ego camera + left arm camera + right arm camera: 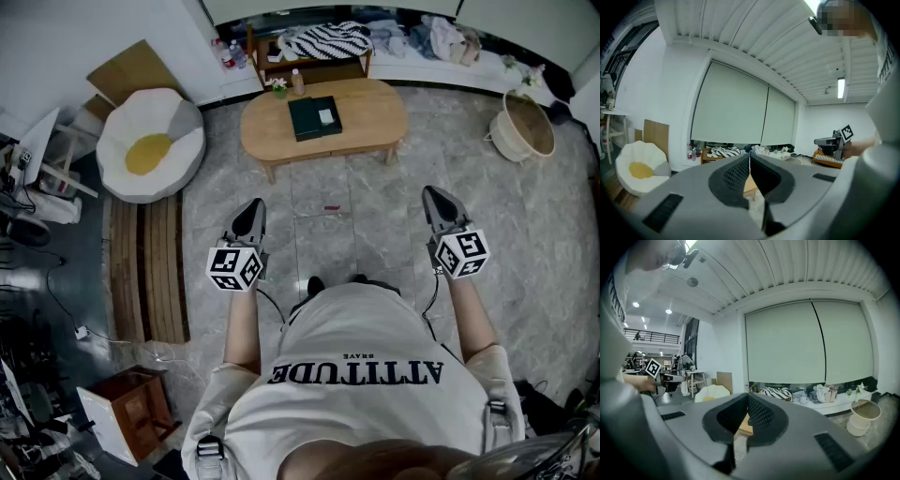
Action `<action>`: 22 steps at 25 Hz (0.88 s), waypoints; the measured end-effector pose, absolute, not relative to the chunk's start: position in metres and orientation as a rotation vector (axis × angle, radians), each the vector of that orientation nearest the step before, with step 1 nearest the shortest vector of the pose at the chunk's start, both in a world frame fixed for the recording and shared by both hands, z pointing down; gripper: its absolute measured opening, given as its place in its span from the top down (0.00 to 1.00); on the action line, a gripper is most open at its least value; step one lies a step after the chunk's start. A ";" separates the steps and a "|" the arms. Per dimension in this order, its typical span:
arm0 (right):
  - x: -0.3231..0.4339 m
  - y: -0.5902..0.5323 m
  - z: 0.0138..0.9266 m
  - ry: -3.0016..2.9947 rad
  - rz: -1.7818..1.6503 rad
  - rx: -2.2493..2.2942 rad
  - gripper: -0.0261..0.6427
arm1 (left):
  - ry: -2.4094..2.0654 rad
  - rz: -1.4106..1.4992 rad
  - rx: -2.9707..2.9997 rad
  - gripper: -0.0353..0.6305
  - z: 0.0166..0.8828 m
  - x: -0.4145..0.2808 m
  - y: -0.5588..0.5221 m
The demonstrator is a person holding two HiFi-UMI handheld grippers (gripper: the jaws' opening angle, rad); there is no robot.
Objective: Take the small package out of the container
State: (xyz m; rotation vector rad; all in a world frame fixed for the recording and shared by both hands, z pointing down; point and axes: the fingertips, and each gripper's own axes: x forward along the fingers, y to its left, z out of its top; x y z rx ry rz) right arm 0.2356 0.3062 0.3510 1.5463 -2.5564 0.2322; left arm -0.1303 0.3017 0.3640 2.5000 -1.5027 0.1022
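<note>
A dark green container (314, 117) lies on the oval wooden table (375, 122) across the room, with a small white package (325, 115) in it. I stand well back from the table. My left gripper (256, 204) and right gripper (432, 194) are held out level at waist height, both pointing toward the table. The left gripper (749, 155) has its jaws pressed together with nothing between them. The right gripper (748, 395) is shut and empty as well. A sliver of the table's wood (744, 425) shows below the right jaws.
A white egg-shaped beanbag (150, 141) sits left of the table, and a woven basket (525, 127) stands to the right. Behind the table is a low shelf with a striped cloth (323, 42). A bottle (297, 82) stands on the table. Marble floor lies between me and the table.
</note>
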 end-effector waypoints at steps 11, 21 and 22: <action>0.233 0.307 0.348 -2.561 0.225 1.547 0.93 | -1.505 0.095 2.503 0.91 0.363 -0.132 0.303; 0.237 0.306 0.348 -2.584 0.260 1.544 0.93 | -1.521 0.107 2.487 0.91 0.364 -0.129 0.308; 0.238 0.305 0.349 -2.586 0.262 1.540 0.93 | -1.525 0.109 2.485 0.91 0.364 -0.128 0.308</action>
